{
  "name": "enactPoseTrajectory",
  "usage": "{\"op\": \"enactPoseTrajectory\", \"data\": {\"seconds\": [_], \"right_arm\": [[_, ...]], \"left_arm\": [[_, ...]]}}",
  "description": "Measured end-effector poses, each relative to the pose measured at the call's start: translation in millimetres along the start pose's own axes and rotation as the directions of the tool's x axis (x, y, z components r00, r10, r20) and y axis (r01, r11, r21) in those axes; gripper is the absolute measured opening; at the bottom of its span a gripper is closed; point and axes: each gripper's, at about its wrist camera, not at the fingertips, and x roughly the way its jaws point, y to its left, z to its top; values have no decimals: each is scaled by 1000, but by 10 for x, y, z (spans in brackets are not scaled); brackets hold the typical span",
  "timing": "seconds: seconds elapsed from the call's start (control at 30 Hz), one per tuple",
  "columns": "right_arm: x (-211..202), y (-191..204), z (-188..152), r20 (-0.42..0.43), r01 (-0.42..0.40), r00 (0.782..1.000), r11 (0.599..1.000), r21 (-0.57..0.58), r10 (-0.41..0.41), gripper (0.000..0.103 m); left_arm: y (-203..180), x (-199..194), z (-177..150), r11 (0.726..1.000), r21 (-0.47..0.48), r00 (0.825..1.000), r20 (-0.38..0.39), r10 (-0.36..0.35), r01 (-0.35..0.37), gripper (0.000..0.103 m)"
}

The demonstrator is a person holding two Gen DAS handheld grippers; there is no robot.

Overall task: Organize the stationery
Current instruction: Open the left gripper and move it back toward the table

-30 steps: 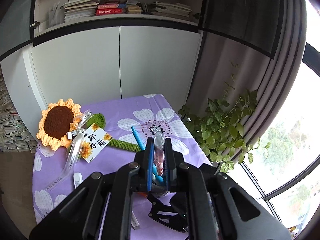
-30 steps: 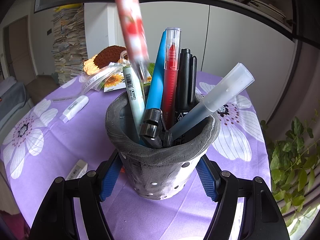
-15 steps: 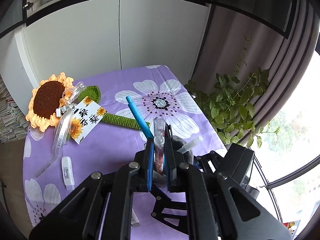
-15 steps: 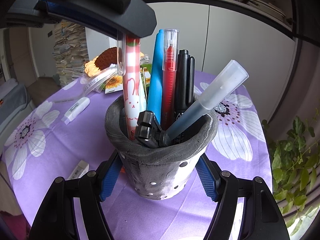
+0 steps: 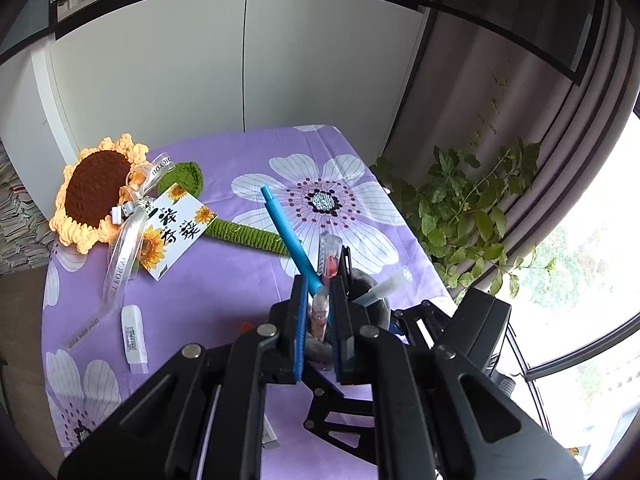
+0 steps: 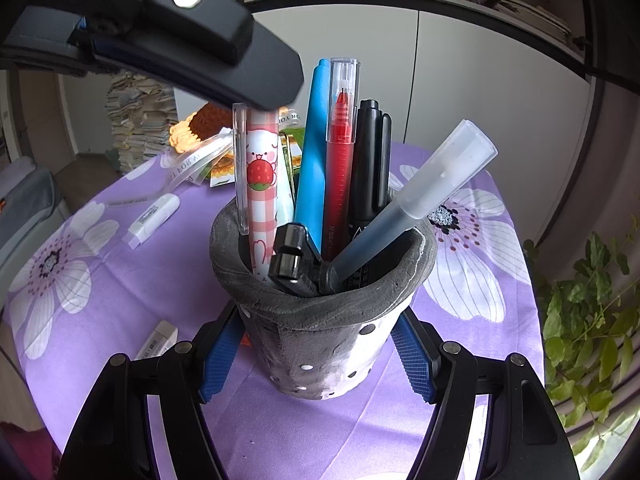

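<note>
The jaws of the left gripper [image 5: 319,314] are clamped on the pink pen [image 6: 260,184], lowered into the grey pen holder [image 6: 320,300] at its 9 o'clock side; the right gripper [image 6: 318,354] is closed around the holder, evidently so it is steadied.

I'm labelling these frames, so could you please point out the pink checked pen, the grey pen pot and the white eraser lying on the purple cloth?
Pink checked pen [image 6: 262,184]: right wrist view, mid-barrel.
Grey pen pot [image 6: 320,344]: right wrist view, front wall.
White eraser [image 5: 133,334]: left wrist view, centre.
</note>
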Motion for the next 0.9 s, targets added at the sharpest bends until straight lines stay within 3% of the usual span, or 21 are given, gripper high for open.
{"op": "enactPoseTrajectory", "data": {"seconds": [0.17,0.23,0.3,0.43,0.53,0.6,0.7,0.9], "right_arm": [[-1,-2,0,0,0,1000,1000,0,0,72],[-2,-3,1,0,0,1000,1000,0,0,72],[-2,-3,0,0,0,1000,1000,0,0,72],[-1,-3,-1,0,1,1000,1000,0,-1,72],[10,21,1,1,4,1000,1000,-2,-4,72],[16,24,4,1,5,1000,1000,-1,-5,72],[16,24,4,1,5,1000,1000,-1,-5,72],[16,23,4,1,4,1000,1000,-1,-4,72]], "left_arm": [[171,-227,78,998,-60,998,63,15,-11,15],[269,-277,55,996,-85,996,76,48,-41,29],[370,-243,1,991,-110,994,63,88,-80,35],[626,105,-161,975,-195,993,-78,88,-102,33],[788,485,-336,956,-283,975,-221,12,-76,24],[861,726,-424,938,-342,954,-296,-49,-58,21],[879,925,-462,921,-386,940,-331,-83,-55,21],[911,1130,-391,893,-444,939,-332,-85,-75,19]]}}
